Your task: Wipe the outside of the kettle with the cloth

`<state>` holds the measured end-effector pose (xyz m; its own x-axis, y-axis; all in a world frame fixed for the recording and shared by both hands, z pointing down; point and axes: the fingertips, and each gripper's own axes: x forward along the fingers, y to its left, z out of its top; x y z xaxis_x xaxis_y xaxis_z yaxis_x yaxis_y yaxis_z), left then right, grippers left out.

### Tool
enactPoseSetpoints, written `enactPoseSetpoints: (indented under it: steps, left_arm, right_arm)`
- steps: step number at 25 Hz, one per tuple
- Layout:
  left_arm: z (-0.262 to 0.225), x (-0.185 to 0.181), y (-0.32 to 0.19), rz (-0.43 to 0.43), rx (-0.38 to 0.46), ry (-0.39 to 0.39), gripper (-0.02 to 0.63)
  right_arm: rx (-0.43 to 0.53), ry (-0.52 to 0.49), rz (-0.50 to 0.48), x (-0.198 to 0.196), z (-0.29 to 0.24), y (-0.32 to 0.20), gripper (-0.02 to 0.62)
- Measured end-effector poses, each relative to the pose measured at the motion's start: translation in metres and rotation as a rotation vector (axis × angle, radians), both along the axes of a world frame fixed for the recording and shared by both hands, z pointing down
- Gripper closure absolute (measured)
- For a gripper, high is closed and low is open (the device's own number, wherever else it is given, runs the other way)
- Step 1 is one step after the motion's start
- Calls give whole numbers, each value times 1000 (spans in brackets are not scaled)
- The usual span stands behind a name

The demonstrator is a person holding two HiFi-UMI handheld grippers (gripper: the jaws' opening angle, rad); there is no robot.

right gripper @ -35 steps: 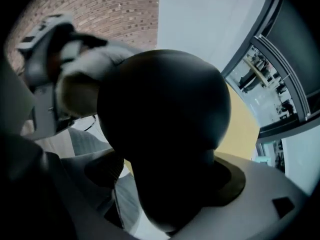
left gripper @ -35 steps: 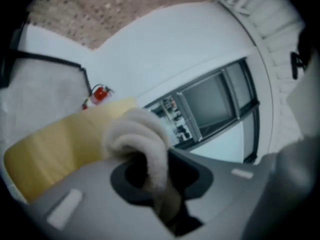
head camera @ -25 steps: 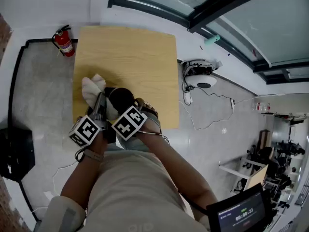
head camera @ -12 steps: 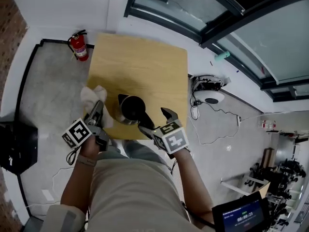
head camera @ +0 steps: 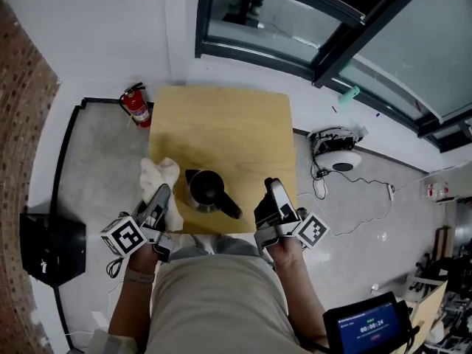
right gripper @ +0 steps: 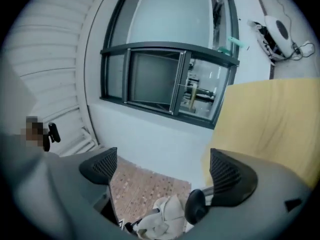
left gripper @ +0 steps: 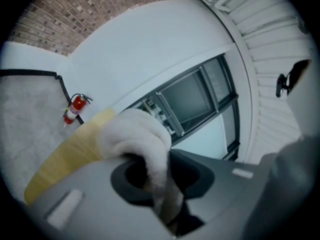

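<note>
A dark kettle (head camera: pixel 204 189) stands near the front edge of the wooden table (head camera: pixel 221 124), its handle pointing toward me and to the right. My left gripper (head camera: pixel 158 201) is just left of the kettle, shut on a white cloth (head camera: pixel 161 177). In the left gripper view the cloth (left gripper: pixel 137 136) bulges out of the closed jaws of the left gripper (left gripper: pixel 157 181). My right gripper (head camera: pixel 271 198) is off to the kettle's right, apart from the handle. Its jaws have just been opening and nothing is between them. In the right gripper view, the right gripper (right gripper: pixel 162 171) frames the kettle (right gripper: pixel 196 207) and cloth (right gripper: pixel 167 215) low down.
A red fire extinguisher (head camera: pixel 137 107) stands on the floor at the table's back left corner. A white device with cables (head camera: pixel 341 152) lies on the floor to the right. A black box (head camera: pixel 48 245) sits at the left. Windows run along the far wall.
My right gripper has come off the kettle's handle, moved right and rolled over. My left gripper has lifted with the cloth, a little away from the kettle.
</note>
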<state>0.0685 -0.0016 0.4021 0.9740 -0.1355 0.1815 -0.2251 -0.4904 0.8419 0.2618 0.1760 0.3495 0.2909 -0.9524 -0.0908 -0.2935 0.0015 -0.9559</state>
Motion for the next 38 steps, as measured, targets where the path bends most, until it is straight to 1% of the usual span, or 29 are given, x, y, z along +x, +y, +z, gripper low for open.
enactPoseSetpoints:
  steps: [2, 5, 6, 8, 10, 12, 13, 15, 16, 17, 18, 22, 24, 26, 28, 30, 32, 34, 38]
  left_arm:
    - [-6, 15, 11, 30, 5, -14, 522]
    - [-15, 42, 25, 73, 27, -38, 522]
    - [-19, 50, 28, 83, 37, -47, 522]
    - [-26, 64, 32, 96, 57, -60, 522]
    - [-28, 73, 34, 99, 76, -73, 522]
    - [-28, 76, 33, 100, 86, -82, 522]
    - [-28, 77, 33, 101, 88, -85, 522]
    - [-27, 78, 33, 103, 92, -86, 522]
    - [-27, 78, 33, 104, 99, -89, 522]
    - [-28, 79, 33, 103, 108, -92, 522]
    - [-30, 80, 33, 103, 114, -92, 522]
    - [-36, 80, 31, 96, 103, -69, 522]
    - [-38, 77, 26, 78, 118, -78, 522]
    - [-39, 74, 24, 66, 125, -93, 522]
    - [-38, 71, 23, 55, 131, -99, 522]
    - [-40, 72, 22, 58, 139, -77, 522]
    - [-45, 74, 25, 80, 134, -32, 522]
    - [-53, 77, 30, 108, 128, 19, 522]
    - [-64, 78, 38, 150, 154, 62, 522]
  right_arm:
    - [70, -24, -7, 6, -8, 5, 35]
    - [154, -59, -28, 20, -19, 10, 35]
    - [158, -56, -33, 24, -21, 10, 35]
    - [132, -27, -42, 29, -22, 9, 35]
    - [116, -8, -43, 32, -22, 9, 35]
    - [144, -22, -32, 34, -22, 11, 35]
    - [194, -53, -29, 36, -24, 13, 36]
    - [351, -130, -37, 38, -32, 19, 37]
    - [412, -150, -42, 38, -36, 22, 37]
    - [444, -154, -46, 37, -38, 23, 37]
    - [454, -150, -51, 35, -39, 23, 38]
    - [436, -124, -102, 19, -43, 13, 37]
    - [438, -106, -148, 10, -48, 7, 38]
    - [417, -65, -170, 4, -52, 5, 38]
    - [372, -1, -164, 2, -54, 4, 38]
    - [316, 59, -132, 7, -53, 6, 45]
    - [279, 86, -98, 15, -50, 8, 85]
    - [256, 104, -85, 20, -49, 7, 128]
    - [231, 131, -71, 19, -48, 6, 201]
